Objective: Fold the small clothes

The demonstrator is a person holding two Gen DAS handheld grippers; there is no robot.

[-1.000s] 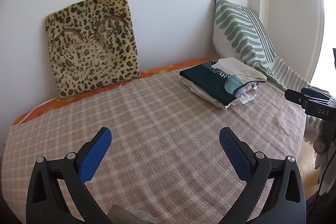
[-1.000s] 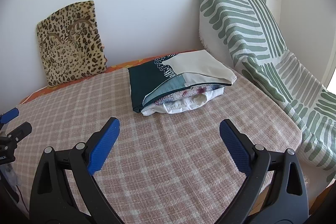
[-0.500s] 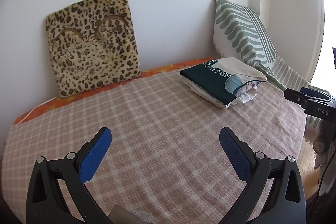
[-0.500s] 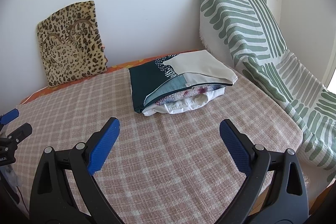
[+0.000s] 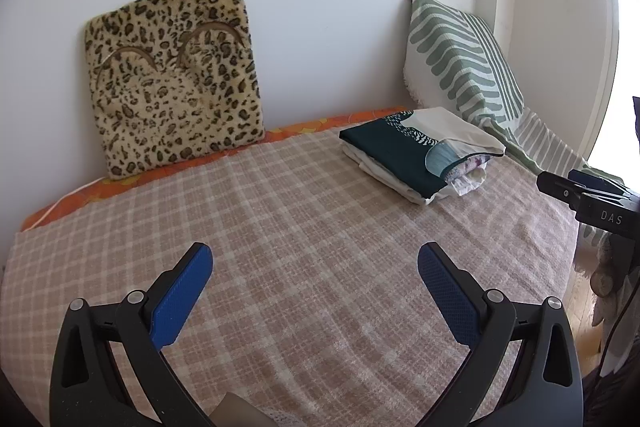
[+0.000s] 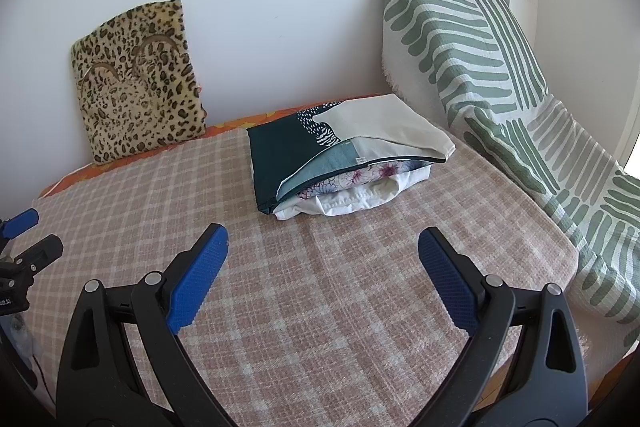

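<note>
A stack of folded small clothes [image 5: 416,151] [image 6: 344,163] lies at the far right of a pink checked blanket [image 5: 304,227] [image 6: 320,287]; the top piece is dark teal and cream, with floral and white cloth under it. My left gripper [image 5: 314,259] hovers open over the bare blanket, well short of the stack. My right gripper [image 6: 322,241] is open too, just in front of the stack, holding nothing. Each gripper shows at the edge of the other's view: the right one [image 5: 580,187], the left one [image 6: 24,239].
A leopard-print cushion [image 5: 172,79] [image 6: 136,83] leans on the white wall at the back left. A green-and-white striped throw [image 5: 464,63] [image 6: 480,59] drapes down the right side. An orange sheet edge [image 5: 120,183] borders the blanket. Wooden floor [image 5: 580,319] shows beyond the right edge.
The right gripper has drifted slightly back and right; the stack sits a little lower-left in its view. The left gripper has barely moved. Both stay open.
</note>
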